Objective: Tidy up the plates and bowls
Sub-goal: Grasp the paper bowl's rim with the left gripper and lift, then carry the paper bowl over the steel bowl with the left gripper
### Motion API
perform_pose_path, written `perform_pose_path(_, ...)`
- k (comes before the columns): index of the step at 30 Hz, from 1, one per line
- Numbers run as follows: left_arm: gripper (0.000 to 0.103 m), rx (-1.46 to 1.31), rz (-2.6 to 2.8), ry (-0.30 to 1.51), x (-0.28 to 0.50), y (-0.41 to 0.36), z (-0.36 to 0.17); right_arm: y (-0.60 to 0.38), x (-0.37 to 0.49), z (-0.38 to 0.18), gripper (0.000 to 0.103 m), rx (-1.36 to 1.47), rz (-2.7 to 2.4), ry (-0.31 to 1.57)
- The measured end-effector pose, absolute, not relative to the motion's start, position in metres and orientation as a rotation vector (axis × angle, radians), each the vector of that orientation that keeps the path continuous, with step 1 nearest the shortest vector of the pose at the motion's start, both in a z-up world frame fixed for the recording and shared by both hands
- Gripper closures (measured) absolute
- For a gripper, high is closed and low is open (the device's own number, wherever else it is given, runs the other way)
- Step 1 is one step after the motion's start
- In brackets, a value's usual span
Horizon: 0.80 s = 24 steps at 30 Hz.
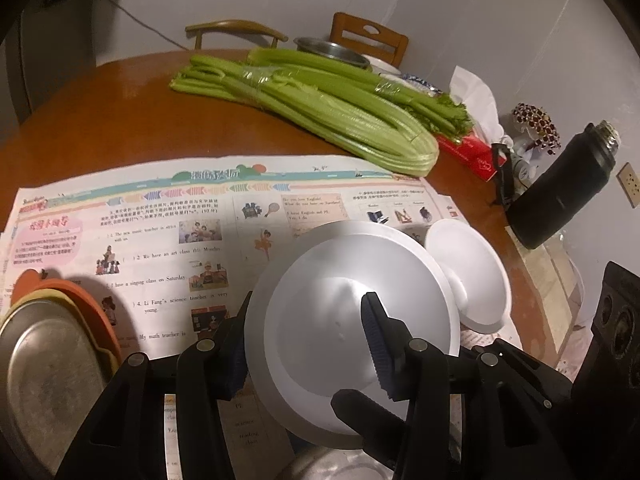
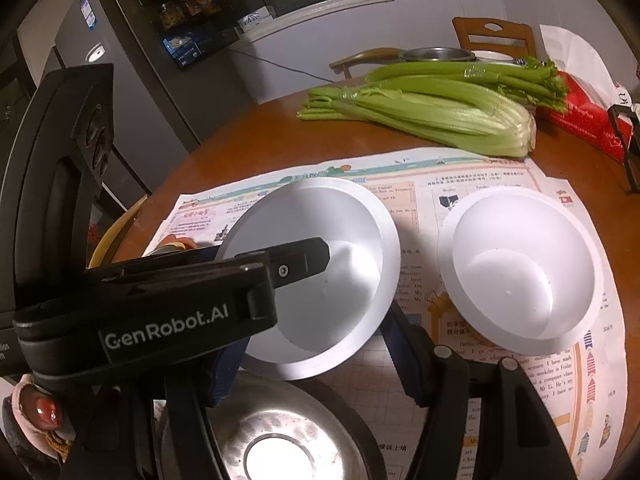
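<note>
tilted white bowl (image 2: 316, 276) hanging over newspaper (image 1: 160, 240), left gripper (image 1: 308, 344) pinching its wall | second white bowl (image 2: 520, 268) sitting just beside | right gripper (image 2: 320, 364) spreading empty around steel bowl (image 2: 276, 444) | celery (image 1: 320, 108), black flask (image 1: 560, 196) lying beyond

Two white bowls (image 2: 320, 276) (image 2: 520, 268) sit over one printed worksheet sheet (image 1: 160, 248). Two bundles of celery (image 1: 320, 116) (image 1: 340, 68) lie behind them. Metal vessels number three: one steel bowl (image 2: 276, 436) in front, one steel dish (image 1: 44, 364) on an orange plate (image 1: 86, 300), one steel basin (image 1: 332, 52) at the back. One red tissue box (image 1: 468, 152), one black flask (image 1: 564, 192) and two wooden chairs (image 1: 236, 32) (image 1: 368, 38) show too.
</note>
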<state>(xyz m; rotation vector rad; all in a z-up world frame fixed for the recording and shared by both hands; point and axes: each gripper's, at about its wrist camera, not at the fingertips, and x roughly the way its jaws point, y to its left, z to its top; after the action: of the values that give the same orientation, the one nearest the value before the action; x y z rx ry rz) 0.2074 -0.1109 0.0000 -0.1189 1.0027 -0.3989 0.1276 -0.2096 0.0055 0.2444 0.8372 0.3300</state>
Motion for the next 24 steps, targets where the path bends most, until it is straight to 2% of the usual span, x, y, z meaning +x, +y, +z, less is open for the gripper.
perform_pose_path(24,0.052,-0.1,-0.396,0.911,0.138,-0.103,0.044,-0.206,0.071,0.045,0.038,0.202,0.35,0.736)
